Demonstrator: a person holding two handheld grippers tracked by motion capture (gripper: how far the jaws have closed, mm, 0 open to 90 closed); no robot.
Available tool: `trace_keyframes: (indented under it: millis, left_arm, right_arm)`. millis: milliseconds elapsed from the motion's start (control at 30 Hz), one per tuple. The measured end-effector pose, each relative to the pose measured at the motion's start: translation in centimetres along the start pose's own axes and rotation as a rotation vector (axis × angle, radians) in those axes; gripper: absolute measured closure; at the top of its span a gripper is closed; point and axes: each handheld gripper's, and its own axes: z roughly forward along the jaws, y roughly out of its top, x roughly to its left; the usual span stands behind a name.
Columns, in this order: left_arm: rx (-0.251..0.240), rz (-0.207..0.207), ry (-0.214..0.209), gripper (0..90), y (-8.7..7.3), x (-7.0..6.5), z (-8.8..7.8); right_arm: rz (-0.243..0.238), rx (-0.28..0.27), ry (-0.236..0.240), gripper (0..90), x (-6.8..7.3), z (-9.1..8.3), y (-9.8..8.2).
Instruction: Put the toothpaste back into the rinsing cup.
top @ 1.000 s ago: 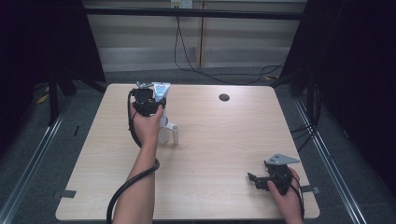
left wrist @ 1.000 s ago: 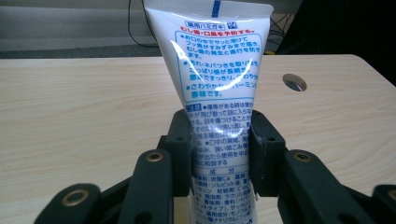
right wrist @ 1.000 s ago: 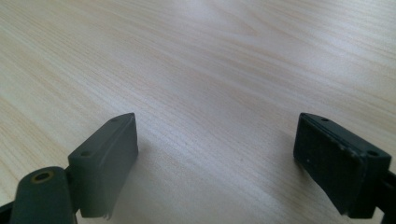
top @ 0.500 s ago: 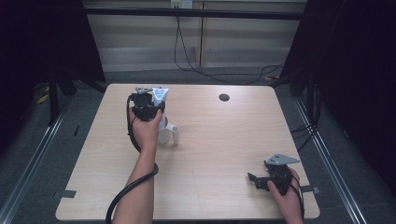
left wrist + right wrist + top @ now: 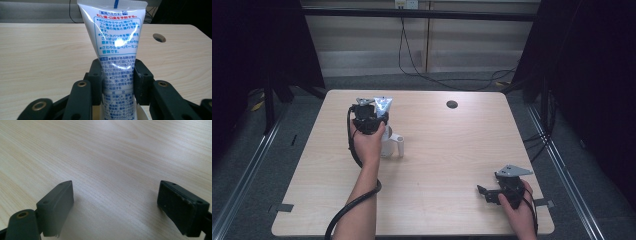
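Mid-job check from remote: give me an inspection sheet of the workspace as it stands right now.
Surface: light wood table, round grommet hole near the far edge.
Job's things: white toothpaste tube held upright, over a white mug with a handle.
Clutter: nothing seen.
Grippers: left gripper shut on the tube; right gripper open, low at the near right of the table.
Cables: black cable trailing from the left gripper along the forearm; wires on the floor beyond the table.
Surroundings: dark curtains at both sides, pale wall panel behind.
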Motion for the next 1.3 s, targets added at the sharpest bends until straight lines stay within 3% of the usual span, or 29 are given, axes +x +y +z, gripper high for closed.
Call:
trace_keyframes:
  millis: [333,1100,1300]
  left_arm:
    - [-0.004,0.023,0.006,65.3,-0.3,-0.4,-0.2]
    - [-0.016,0.025,0.003,64.5,-1.5,-0.9,-1.4]
    - [-0.001,0.028,0.013,63.3,-2.1,-0.9,-1.4]
  right_arm:
    - [0.001,0.0,0.0,13.3,0.0,0.0,0.0]
    - [0.001,0.0,0.001,13.3,0.0,0.0,0.0]
    - [0.0,0.0,0.001,13.3,0.0,0.0,0.0]
